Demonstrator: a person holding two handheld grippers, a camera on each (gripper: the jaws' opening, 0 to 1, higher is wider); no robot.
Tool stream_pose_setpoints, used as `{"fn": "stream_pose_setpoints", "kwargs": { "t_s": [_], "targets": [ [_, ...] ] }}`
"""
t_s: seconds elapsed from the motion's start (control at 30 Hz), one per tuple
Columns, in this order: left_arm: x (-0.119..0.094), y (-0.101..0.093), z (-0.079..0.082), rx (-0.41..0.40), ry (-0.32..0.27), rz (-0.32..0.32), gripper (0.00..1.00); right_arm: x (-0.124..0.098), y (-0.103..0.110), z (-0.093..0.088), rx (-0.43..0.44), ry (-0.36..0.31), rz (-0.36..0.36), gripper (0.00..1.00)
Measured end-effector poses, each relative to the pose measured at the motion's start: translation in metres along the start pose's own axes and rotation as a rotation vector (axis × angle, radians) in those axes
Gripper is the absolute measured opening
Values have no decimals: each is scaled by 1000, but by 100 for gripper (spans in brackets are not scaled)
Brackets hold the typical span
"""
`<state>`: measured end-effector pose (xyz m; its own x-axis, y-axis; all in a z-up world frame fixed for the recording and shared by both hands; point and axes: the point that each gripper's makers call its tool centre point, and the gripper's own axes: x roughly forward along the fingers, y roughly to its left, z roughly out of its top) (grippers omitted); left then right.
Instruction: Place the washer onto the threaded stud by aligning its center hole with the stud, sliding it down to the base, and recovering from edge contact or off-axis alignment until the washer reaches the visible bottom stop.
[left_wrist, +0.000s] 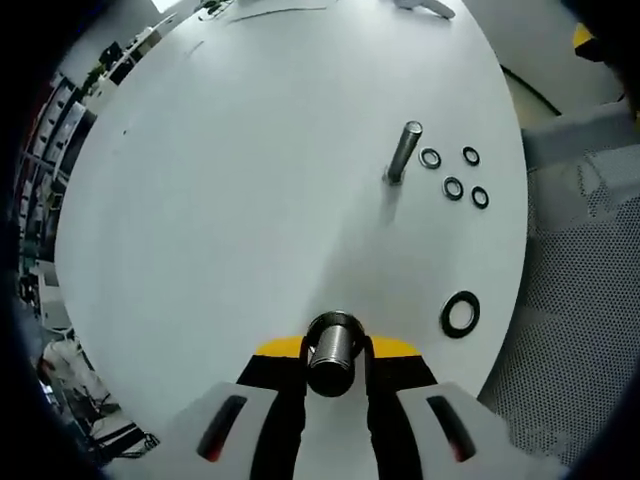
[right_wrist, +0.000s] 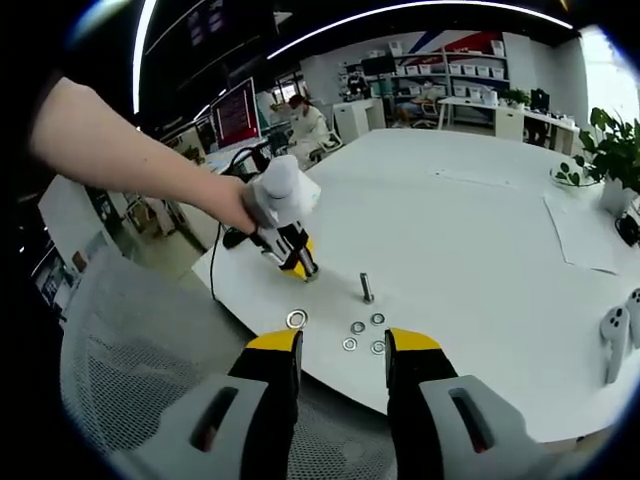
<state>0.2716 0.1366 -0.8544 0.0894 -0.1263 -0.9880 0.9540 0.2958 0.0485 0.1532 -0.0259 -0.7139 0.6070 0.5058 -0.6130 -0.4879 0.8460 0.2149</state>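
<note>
Large washer (left_wrist: 460, 314): flat on the white table (left_wrist: 230, 200), near its edge, just right of the left gripper (left_wrist: 335, 372). Four small washers (left_wrist: 455, 172) (a loose cluster) lie beside a slim upright stud (left_wrist: 404, 152), none on it. Thick threaded stud (left_wrist: 334, 348): upright on the table, clamped between the left gripper's black fingers (left_wrist: 283, 400). Right gripper (right_wrist: 340, 370): fingers apart, empty, held off the table edge above a mesh chair (right_wrist: 130, 350). A person's hand (right_wrist: 232, 203) holds the left gripper in the right gripper view.
</note>
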Motion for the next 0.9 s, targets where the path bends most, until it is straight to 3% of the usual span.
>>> {"fn": "stream_pose_setpoints", "kwargs": {
  "t_s": [0.53,0.77,0.9],
  "targets": [
    [-2,-4,-16,-90,-34,20,29,1,1,-1,-8,11,4,36],
    [-11,-8,-22,-182,-65,25,30,1,1,-2,-9,15,5,36],
    [-12,-12,-26,-195,-68,26,31,1,2,-3,-15,21,9,36]
  ]
}}
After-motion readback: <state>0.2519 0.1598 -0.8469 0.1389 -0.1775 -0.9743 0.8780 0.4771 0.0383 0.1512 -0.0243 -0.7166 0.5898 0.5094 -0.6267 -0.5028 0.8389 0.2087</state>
